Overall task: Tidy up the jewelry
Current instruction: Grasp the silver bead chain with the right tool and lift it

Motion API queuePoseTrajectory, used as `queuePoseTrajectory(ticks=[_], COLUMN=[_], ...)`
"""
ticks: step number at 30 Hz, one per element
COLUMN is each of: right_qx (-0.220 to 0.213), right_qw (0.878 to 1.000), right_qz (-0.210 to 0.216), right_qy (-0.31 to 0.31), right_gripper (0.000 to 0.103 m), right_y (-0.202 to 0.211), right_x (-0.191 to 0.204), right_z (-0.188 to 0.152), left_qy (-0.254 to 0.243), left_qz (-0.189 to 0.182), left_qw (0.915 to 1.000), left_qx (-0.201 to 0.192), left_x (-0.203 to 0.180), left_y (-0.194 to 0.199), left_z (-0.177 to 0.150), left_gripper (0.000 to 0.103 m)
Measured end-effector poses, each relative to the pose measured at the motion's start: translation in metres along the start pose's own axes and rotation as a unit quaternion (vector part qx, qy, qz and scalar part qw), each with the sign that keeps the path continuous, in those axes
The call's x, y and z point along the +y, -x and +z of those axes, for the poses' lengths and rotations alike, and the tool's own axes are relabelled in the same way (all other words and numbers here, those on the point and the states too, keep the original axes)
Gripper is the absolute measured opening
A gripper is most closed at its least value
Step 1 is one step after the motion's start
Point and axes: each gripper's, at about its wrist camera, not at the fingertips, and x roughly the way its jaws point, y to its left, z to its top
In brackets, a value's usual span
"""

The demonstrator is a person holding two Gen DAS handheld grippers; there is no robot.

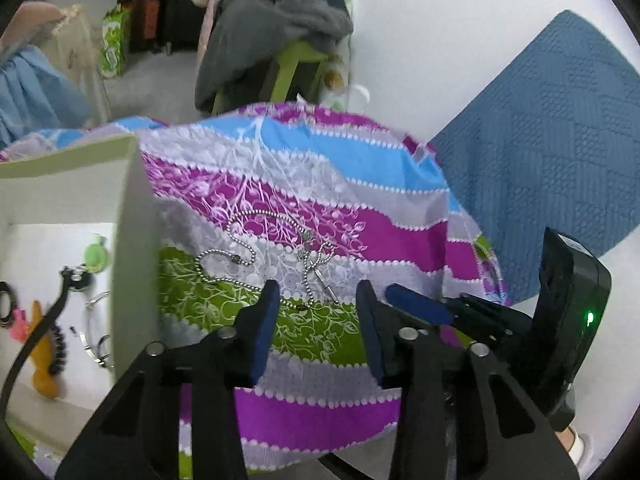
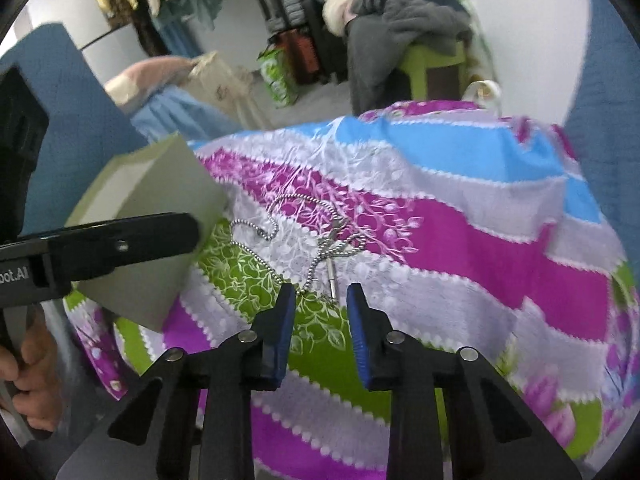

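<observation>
A silver ball-chain necklace (image 1: 256, 264) with a small metal pendant (image 1: 326, 284) lies tangled on the striped floral cloth (image 1: 340, 184). It also shows in the right wrist view (image 2: 304, 248). My left gripper (image 1: 318, 296) is open and empty, just short of the chain. My right gripper (image 2: 320, 300) is open and empty, its tips close to the pendant (image 2: 332, 276). The right gripper's blue fingers (image 1: 416, 304) show beside the left one. An open grey-green box (image 1: 124, 208) at the left holds rings, key rings and small trinkets (image 1: 44, 340).
The box (image 2: 160, 200) stands left of the chain in the right wrist view, with the left gripper's black finger (image 2: 120, 240) crossing it. A blue textured mat (image 1: 540, 140) lies at the right. A green stool with piled clothes (image 1: 280, 32) stands behind the table.
</observation>
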Motion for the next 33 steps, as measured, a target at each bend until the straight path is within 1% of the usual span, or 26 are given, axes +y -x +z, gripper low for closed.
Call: queuePoseTrajectory(ticks=[2,4,7,9,11,14,17,20,26,30,33], right_qx=[0.012,0.017,0.02,0.021,0.025,0.03,0.017,0.016,0.021,0.014,0.007], right_qw=[1.0,1.0,0.999,0.998,0.998,0.997,0.996,0.996,0.999,0.999,0.998], right_qz=[0.001,0.001,0.003,-0.007,-0.006,-0.017,-0.028,-0.041,-0.045,-0.043,-0.047], right_qy=[0.011,0.026,0.045,0.058,0.063,0.076,0.085,0.076,0.016,-0.02,-0.037], right_gripper=[0.02,0.019,0.018,0.018,0.016,0.014,0.009,0.004,0.004,0.004,0.004], right_y=[-0.014,-0.026,-0.035,-0.039,-0.044,-0.05,-0.05,-0.049,-0.043,-0.032,-0.023], right_x=[-0.001,-0.002,-0.001,0.0,0.0,0.002,0.002,-0.002,-0.024,-0.038,-0.045], right_z=[0.002,0.003,0.004,0.004,0.003,-0.001,-0.004,-0.004,-0.002,-0.005,-0.008], left_qy=[0.008,0.012,0.019,0.01,0.003,0.004,0.004,0.011,0.012,-0.009,-0.029], left_qz=[-0.001,0.001,-0.003,0.004,0.008,0.009,0.015,0.017,0.006,0.001,0.013], left_qw=[0.9999,0.9998,0.9995,0.9996,0.9996,0.9995,0.9994,0.9993,0.9989,0.9984,0.9975], left_qx=[0.009,0.015,0.023,0.025,0.026,0.031,0.031,0.033,0.044,0.055,0.063], left_x=[0.003,0.006,0.008,0.005,0.003,0.004,0.005,0.009,0.009,-0.002,-0.01], left_y=[-0.013,-0.021,-0.031,-0.037,-0.04,-0.046,-0.052,-0.055,-0.068,-0.082,-0.093], left_z=[0.005,0.008,0.011,0.013,0.013,0.015,0.016,0.017,0.016,0.013,0.013], left_gripper=[0.034,0.028,0.028,0.027,0.027,0.027,0.027,0.027,0.027,0.027,0.027])
